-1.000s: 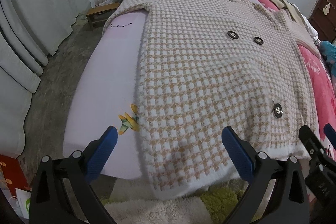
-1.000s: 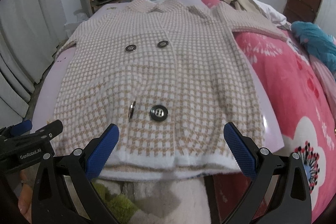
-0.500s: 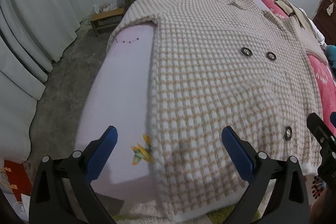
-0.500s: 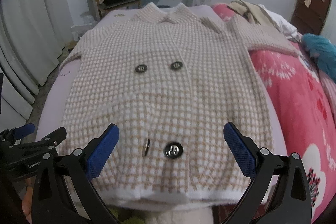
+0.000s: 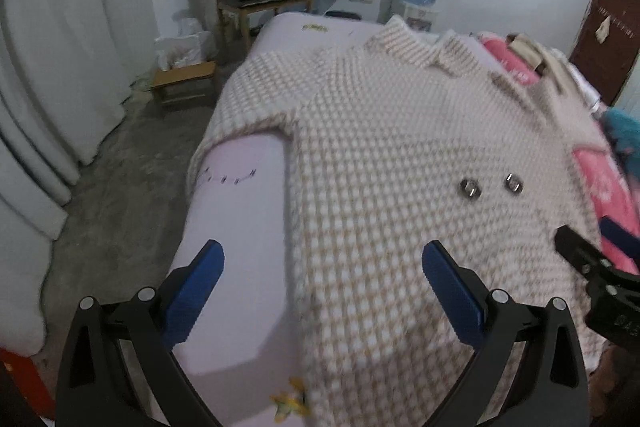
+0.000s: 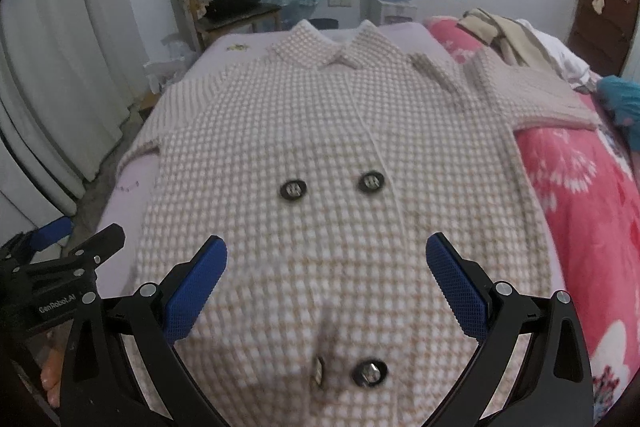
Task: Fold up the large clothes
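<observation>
From the left wrist view, the left tongs [image 5: 322,277] are spread wide with nothing between the blue pads, poised above the near left edge of a checked beige-and-white coat [image 5: 400,155]. The coat lies flat, front up, on a bed [image 5: 240,227] with a pale lilac sheet, its collar at the far end and one sleeve draped off the bed's left side. Two dark buttons [image 5: 469,187] sit right of centre, and the right tongs [image 5: 592,267] show at the right edge. From the right wrist view, the right tongs [image 6: 326,279] are likewise wide open and hold nothing, above the coat's [image 6: 340,131] near middle. A pink floral blanket [image 6: 580,195] lies on the right, with the coat's other sleeve across its far end; the left tongs [image 6: 60,259] appear at the left edge.
</observation>
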`<act>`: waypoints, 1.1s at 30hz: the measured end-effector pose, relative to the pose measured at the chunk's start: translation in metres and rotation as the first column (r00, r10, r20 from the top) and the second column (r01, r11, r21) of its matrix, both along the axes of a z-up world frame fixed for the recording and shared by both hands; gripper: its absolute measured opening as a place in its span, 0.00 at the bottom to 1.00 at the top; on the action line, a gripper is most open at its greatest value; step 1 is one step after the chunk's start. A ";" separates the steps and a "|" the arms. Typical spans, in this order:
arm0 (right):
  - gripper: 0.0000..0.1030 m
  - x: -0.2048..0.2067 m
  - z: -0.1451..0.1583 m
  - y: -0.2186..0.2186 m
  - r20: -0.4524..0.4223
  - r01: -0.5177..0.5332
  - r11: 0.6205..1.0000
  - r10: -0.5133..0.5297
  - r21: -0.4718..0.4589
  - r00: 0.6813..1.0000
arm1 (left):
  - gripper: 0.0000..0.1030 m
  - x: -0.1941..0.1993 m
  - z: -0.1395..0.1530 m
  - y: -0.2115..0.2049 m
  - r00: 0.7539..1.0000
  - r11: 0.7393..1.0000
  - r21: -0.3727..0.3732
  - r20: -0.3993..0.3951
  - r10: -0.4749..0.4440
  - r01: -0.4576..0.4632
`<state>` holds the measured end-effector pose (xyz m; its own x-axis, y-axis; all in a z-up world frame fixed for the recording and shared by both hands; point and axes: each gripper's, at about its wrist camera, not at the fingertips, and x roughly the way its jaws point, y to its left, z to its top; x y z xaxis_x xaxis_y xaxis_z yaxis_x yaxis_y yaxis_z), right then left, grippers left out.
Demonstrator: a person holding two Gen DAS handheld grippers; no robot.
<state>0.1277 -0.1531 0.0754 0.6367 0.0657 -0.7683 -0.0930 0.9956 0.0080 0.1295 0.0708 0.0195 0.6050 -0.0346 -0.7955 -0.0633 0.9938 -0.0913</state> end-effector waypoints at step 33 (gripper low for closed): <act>0.93 0.088 -0.030 0.066 -0.024 -0.210 0.977 0.209 -0.044 0.978 | 0.90 0.073 -0.153 0.243 0.865 0.255 -0.835 -0.424 0.268 -0.488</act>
